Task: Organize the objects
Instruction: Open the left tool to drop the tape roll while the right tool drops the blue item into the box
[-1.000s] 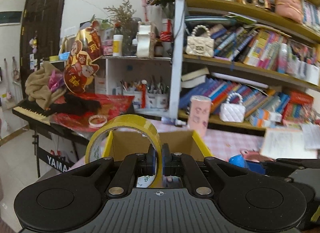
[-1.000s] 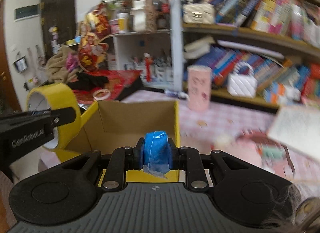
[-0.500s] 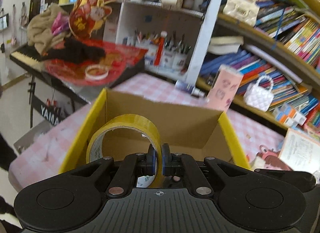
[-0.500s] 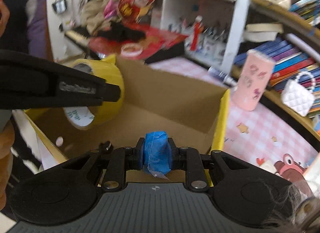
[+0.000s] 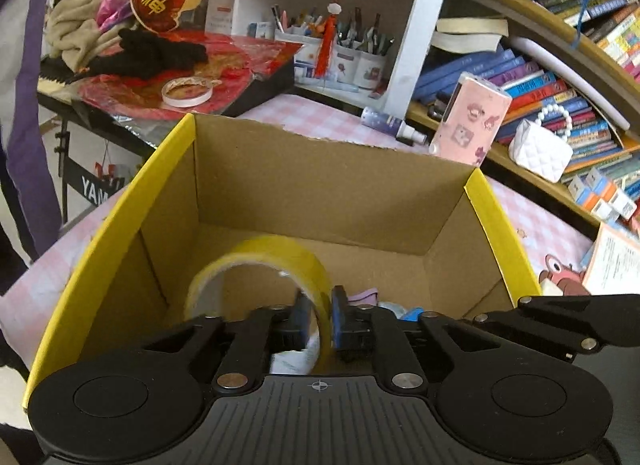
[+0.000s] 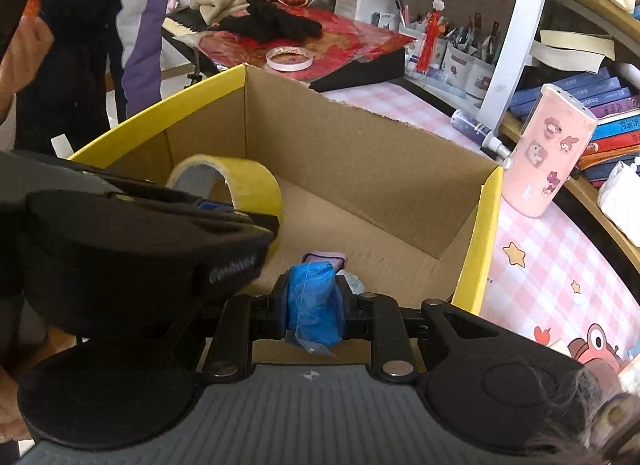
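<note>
A cardboard box (image 5: 496, 217) with yellow outer walls stands open on the pink checked table, also in the right wrist view (image 6: 484, 221). A yellow tape roll (image 5: 260, 253) stands on edge low inside it, at the left (image 6: 248, 181). My left gripper (image 5: 320, 321) straddles the roll's wall; its jaws are opening, with a gap showing beside the left pad. My right gripper (image 6: 314, 309) is shut on a crumpled blue plastic bundle (image 6: 314, 301) over the box's near right floor. A small pink item (image 6: 324, 256) lies on the floor just ahead of it.
A pink sticker-covered case (image 6: 554, 149) and a spray bottle (image 6: 476, 129) stand behind the box. A white tape ring (image 5: 187, 91) lies on red cloth at the back left. Bookshelves and a white quilted bag (image 5: 542, 149) fill the right. A person in dark and purple clothes (image 6: 100, 25) stands left.
Both grippers have sunk down into the box and tilted downward. The left jaws have parted from the yellow tape roll, which now sits low in the box. The right still grips the blue bundle.
</note>
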Action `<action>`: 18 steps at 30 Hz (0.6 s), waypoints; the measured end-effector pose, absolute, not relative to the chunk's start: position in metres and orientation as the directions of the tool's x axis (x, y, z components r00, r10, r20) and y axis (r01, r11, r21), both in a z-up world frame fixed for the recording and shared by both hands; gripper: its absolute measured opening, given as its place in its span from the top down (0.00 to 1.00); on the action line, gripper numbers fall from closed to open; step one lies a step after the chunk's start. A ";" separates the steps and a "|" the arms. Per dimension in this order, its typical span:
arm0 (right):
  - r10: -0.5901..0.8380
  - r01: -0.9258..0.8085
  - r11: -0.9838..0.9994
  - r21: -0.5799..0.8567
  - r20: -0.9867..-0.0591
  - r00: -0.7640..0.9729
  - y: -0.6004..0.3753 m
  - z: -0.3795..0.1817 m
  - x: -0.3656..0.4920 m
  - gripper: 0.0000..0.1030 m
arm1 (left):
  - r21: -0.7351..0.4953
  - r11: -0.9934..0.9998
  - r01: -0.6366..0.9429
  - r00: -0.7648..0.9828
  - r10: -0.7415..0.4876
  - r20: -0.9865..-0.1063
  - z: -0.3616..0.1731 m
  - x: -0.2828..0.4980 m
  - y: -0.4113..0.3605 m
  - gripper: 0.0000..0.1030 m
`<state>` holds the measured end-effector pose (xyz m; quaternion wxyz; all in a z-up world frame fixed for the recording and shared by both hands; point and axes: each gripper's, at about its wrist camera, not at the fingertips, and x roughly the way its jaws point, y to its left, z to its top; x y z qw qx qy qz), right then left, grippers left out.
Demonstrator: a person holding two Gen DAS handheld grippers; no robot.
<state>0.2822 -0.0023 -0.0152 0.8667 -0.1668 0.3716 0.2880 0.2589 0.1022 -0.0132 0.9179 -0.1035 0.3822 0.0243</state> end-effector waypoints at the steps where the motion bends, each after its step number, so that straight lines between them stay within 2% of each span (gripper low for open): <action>1: 0.374 -0.618 0.783 -0.072 -0.739 0.560 -0.003 -0.015 0.281 0.79 | -0.165 0.978 -0.124 0.710 -0.028 -0.703 -0.011 0.258 0.102 0.81; 3: 0.376 -0.608 0.792 -0.062 -0.734 0.565 -0.005 -0.011 0.277 0.74 | -0.159 0.979 -0.129 0.726 -0.016 -0.688 -0.005 0.253 0.101 0.68; 4: 0.378 -0.605 0.794 -0.060 -0.730 0.570 -0.006 -0.009 0.274 0.72 | -0.157 0.979 -0.129 0.733 -0.012 -0.680 -0.001 0.251 0.101 0.58; 6: 0.376 -0.594 0.802 -0.064 -0.718 0.585 -0.008 -0.005 0.268 0.72 | -0.143 0.983 -0.117 0.757 -0.005 -0.653 0.009 0.243 0.098 0.50; 13: 0.385 -0.526 0.849 -0.040 -0.635 0.669 -0.032 0.027 0.237 0.72 | -0.123 0.989 -0.085 0.822 0.000 -0.569 0.041 0.207 0.090 0.48; 18: 0.362 -0.452 0.891 -0.029 -0.554 0.750 -0.058 0.050 0.202 0.72 | -0.134 0.989 -0.057 0.877 -0.015 -0.481 0.063 0.165 0.084 0.40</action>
